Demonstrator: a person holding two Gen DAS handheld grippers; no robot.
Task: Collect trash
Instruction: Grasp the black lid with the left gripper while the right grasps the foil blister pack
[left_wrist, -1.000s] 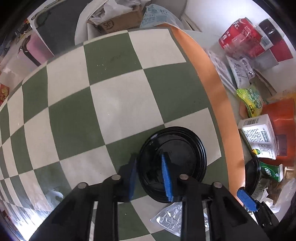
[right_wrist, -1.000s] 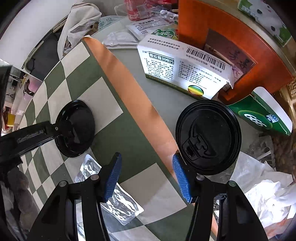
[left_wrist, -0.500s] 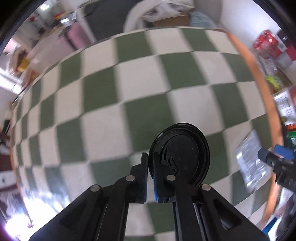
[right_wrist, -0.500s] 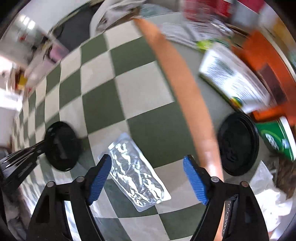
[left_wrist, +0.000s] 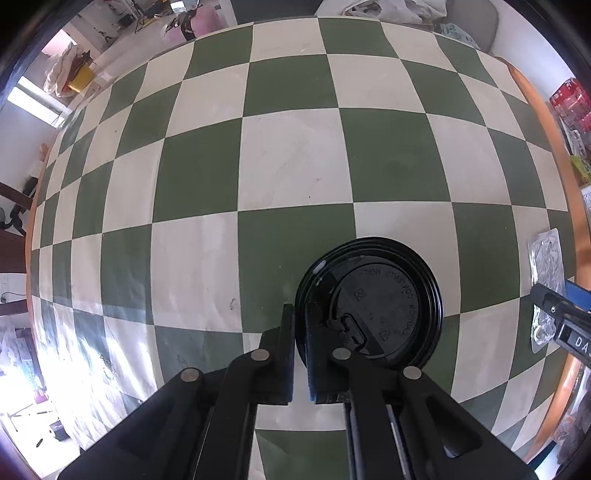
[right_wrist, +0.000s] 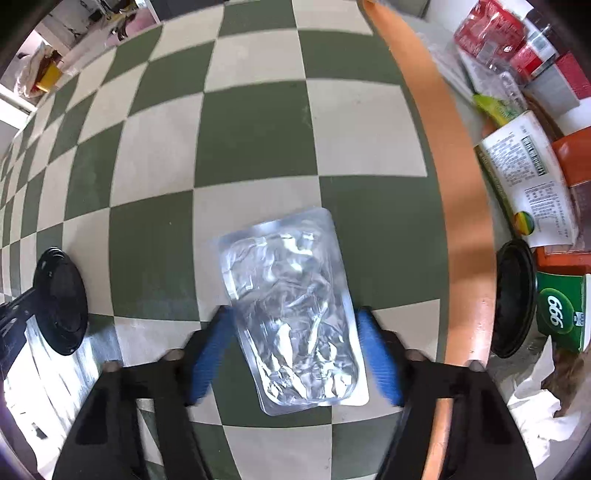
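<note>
My left gripper is shut on the rim of a black plastic cup lid and holds it over the green-and-cream checkered tabletop. The same lid shows at the left of the right wrist view. My right gripper is open, its blue pads on either side of a crumpled clear plastic pouch that lies flat on the table. The pouch also shows at the right edge of the left wrist view.
A second black lid lies past the orange table edge on the right, among a white medicine box, a green box, red packaging and white crumpled paper.
My left gripper has shut on the black lid and carried it left across the table. My right gripper moved left from the second lid to straddle the clear pouch.
</note>
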